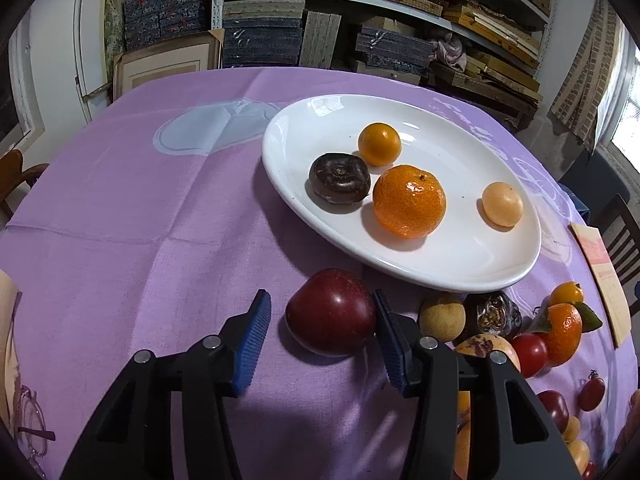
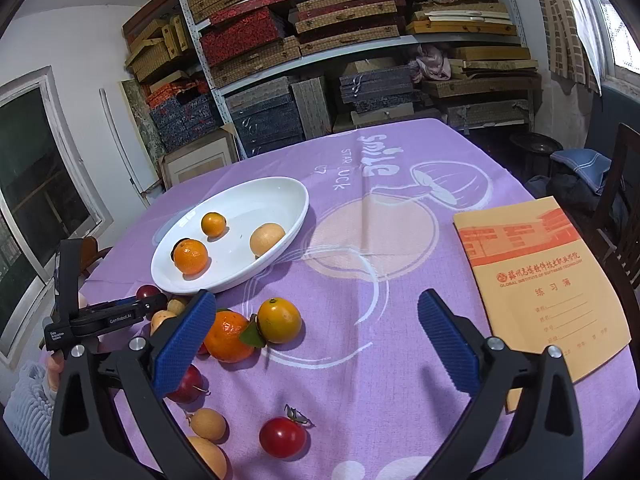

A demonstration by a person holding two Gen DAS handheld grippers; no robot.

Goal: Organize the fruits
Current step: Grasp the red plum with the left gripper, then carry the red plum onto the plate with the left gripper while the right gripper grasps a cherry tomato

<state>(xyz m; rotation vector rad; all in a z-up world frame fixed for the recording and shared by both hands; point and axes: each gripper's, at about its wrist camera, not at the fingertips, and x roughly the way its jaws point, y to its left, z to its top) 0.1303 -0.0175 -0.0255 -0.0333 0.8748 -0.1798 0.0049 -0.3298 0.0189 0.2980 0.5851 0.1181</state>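
Observation:
A white oval plate (image 1: pixel 312 120) (image 2: pixel 280 196) holds a tangerine (image 1: pixel 409 201) (image 2: pixel 191 256), a small orange (image 1: pixel 379 143) (image 2: pixel 213 224), a pale round fruit (image 1: pixel 502 204) (image 2: pixel 267 239) and a dark brown fruit (image 1: pixel 339 178). My left gripper (image 1: pixel 320 338) is open around a dark red plum (image 1: pixel 331 312) on the cloth; its right pad touches the plum. My right gripper (image 2: pixel 316 344) is open and empty above the cloth. Loose fruits lie near it: a leafy tangerine (image 2: pixel 230 336), an orange (image 2: pixel 279 320), a cherry tomato (image 2: pixel 282 437).
A purple tablecloth (image 2: pixel 380 240) covers the table. An orange exercise book (image 2: pixel 540 280) lies at the right. More small fruits (image 1: pixel 492 324) cluster right of the plum. Shelves of boxes (image 2: pixel 320 40) stand behind the table. A chair (image 2: pixel 624 216) is at the right edge.

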